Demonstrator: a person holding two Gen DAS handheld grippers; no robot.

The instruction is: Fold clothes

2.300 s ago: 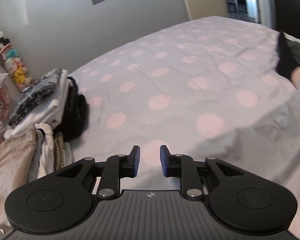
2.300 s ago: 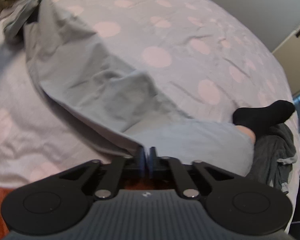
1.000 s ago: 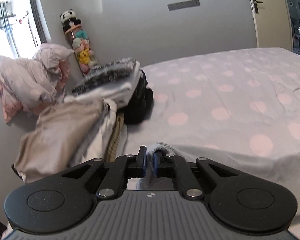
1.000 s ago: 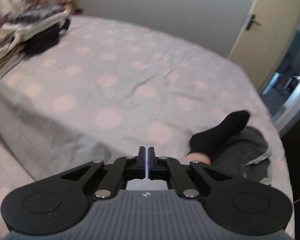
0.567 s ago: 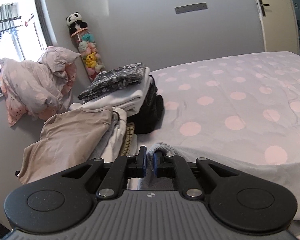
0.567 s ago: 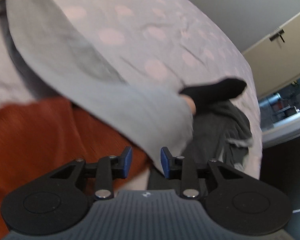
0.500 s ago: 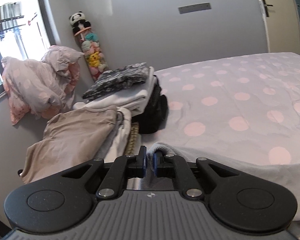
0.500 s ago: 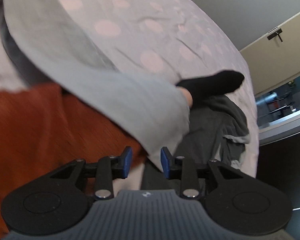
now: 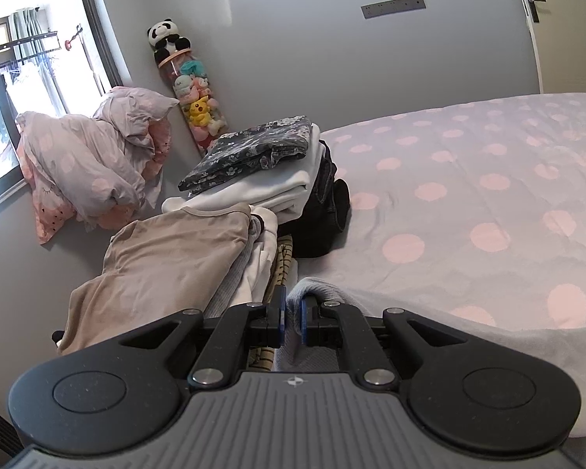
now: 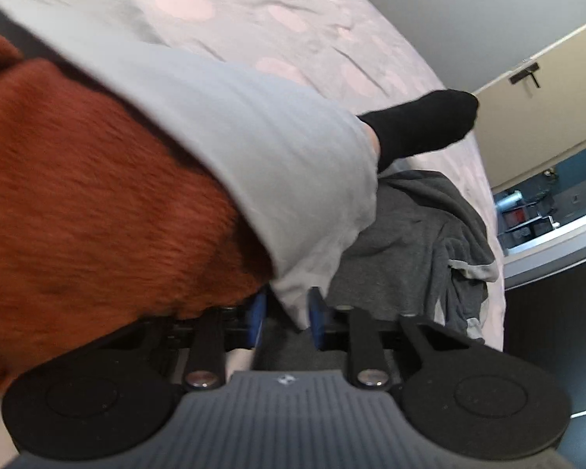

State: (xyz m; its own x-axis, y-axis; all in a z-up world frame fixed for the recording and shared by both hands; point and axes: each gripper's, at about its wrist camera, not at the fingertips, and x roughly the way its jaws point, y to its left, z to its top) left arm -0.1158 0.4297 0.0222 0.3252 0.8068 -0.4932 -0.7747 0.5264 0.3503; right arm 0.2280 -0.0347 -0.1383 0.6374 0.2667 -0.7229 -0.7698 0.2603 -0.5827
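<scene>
The left claw [image 9: 291, 314] is clenched on a fold of the light grey garment [image 9: 488, 336] above the dotted bed [image 9: 468, 179], while the right claw [image 10: 285, 312], jaws just narrowing, brackets its hanging corner without visibly pinching it.

Rt gripper [image 10: 283, 318] jaws just closing round pale grey garment [image 10: 277, 148] corner; rust fabric [image 10: 90, 179] left; black sock [image 10: 422, 125] beyond.
</scene>
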